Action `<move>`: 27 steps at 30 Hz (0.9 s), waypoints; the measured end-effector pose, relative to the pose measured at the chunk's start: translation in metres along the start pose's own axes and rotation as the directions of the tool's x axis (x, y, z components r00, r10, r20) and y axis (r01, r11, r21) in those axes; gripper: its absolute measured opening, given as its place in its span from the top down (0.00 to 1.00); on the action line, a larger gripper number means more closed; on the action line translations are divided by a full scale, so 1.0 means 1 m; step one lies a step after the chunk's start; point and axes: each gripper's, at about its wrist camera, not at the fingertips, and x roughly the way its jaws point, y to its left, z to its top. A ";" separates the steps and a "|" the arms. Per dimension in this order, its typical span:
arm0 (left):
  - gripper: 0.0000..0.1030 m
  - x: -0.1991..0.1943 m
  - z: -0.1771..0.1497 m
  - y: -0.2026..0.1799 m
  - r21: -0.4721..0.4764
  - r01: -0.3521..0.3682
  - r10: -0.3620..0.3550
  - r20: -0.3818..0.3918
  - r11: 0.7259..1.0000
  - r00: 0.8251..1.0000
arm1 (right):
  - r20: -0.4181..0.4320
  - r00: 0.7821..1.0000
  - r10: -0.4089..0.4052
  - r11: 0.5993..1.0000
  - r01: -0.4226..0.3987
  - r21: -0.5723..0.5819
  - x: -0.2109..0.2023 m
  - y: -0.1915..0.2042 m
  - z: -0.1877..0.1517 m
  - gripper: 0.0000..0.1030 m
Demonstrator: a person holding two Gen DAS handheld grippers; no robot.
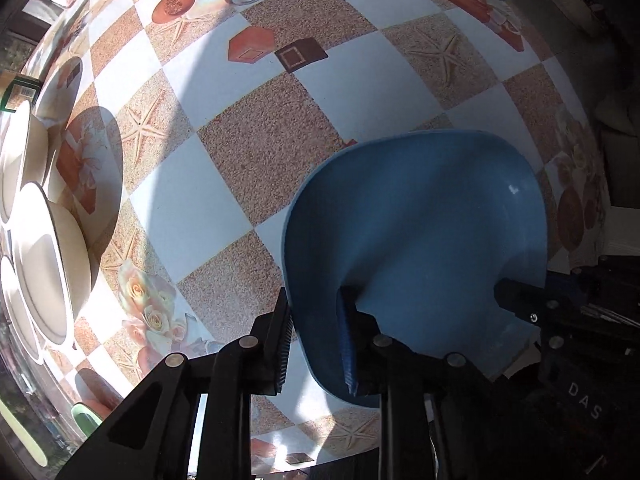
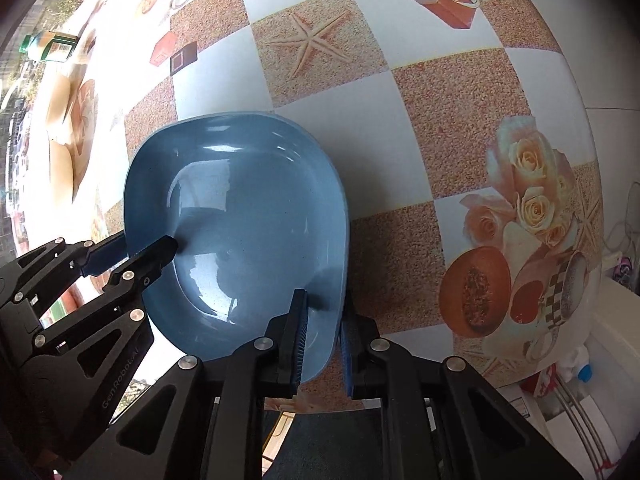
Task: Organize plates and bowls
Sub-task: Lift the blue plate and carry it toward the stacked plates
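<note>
Two black tools grip one blue plate from opposite sides. Seen from the right wrist view, the right tool (image 2: 322, 320) pinches the plate's near rim, one finger inside the dish and the blue-padded finger outside it. At the lower left of that view, the left tool (image 2: 134, 252) clamps the plate's left edge, its dark fingertip lying over the rim. From the left wrist view, the left tool (image 1: 316, 332) is pressed onto the rim (ribbed pads on either side of the edge), and the right tool (image 1: 516, 300) reaches in from the right onto the opposite rim. The blue plate (image 2: 244, 216) is a shallow, glossy dish with rounded corners, positioned over the counter (image 2: 420, 120); whether it rests on the surface or is lifted is unclear. The counter wears a checkered cloth of white and sandy squares printed with starfish, roses and fruit. Cream bowls (image 1: 44, 248) stand stacked at its far left edge, well apart from the plate. A green-capped bottle (image 2: 50, 46) lies at the cloth's far left.
</note>
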 end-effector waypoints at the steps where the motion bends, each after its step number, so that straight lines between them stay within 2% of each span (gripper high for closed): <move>1: 0.77 -0.001 -0.006 0.006 -0.012 0.007 -0.007 -0.007 1.000 1.000 | -0.014 1.000 0.007 1.000 -0.007 -0.005 0.001 0.002 -0.002 0.84; 6: 0.77 -0.007 -0.036 0.018 -0.005 -0.056 0.056 -0.006 0.998 0.998 | -0.065 0.996 0.056 0.997 -0.059 -0.046 0.004 0.025 -0.016 0.84; 13: 0.78 -0.019 -0.072 0.045 -0.072 -0.059 0.060 0.004 0.996 0.998 | -0.148 0.989 -0.006 0.977 -0.026 -0.212 0.019 0.075 -0.031 0.84; 18: 0.77 -0.032 -0.098 0.087 -0.117 -0.042 0.046 0.026 0.992 0.999 | -0.136 0.990 -0.030 0.961 -0.009 -0.276 0.011 0.095 -0.032 0.84; 20: 0.77 -0.036 -0.105 0.092 -0.131 -0.039 0.044 0.035 0.991 0.998 | -0.127 0.991 -0.037 0.956 -0.002 -0.293 0.007 0.101 -0.030 0.84; 27: 0.77 -0.042 -0.113 0.126 -0.183 -0.024 0.037 0.066 0.983 0.997 | -0.095 0.994 -0.057 0.938 0.020 -0.347 -0.004 0.112 -0.028 0.84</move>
